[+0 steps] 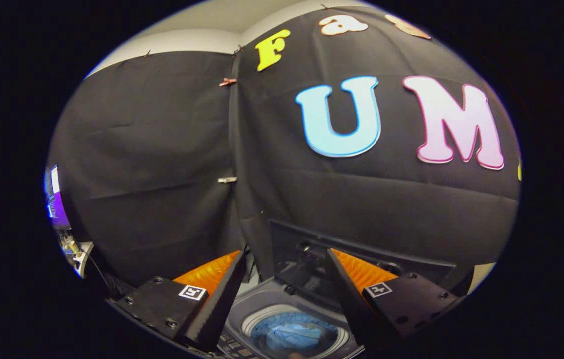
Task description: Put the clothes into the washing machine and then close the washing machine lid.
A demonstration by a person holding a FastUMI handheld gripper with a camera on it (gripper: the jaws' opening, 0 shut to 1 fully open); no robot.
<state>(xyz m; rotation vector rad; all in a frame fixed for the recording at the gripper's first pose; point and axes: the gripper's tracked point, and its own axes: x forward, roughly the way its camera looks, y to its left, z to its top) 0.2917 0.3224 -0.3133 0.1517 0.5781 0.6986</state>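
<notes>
A grey top-loading washing machine point(262, 304) stands below and between my fingers. Its round drum holds blue clothes point(294, 334). The dark lid point(361, 259) stands raised at the back of the machine, leaning toward the black cloth wall. My gripper point(286, 264) hangs above the machine, open, with nothing between its fingers. The drum opening shows in the gap between the fingers.
The black cloth booth wall point(162, 174) rises close behind the machine. A lit screen point(56, 204) and some small equipment point(73, 249) sit off to the left. A control panel point(237, 349) runs along the machine's near edge.
</notes>
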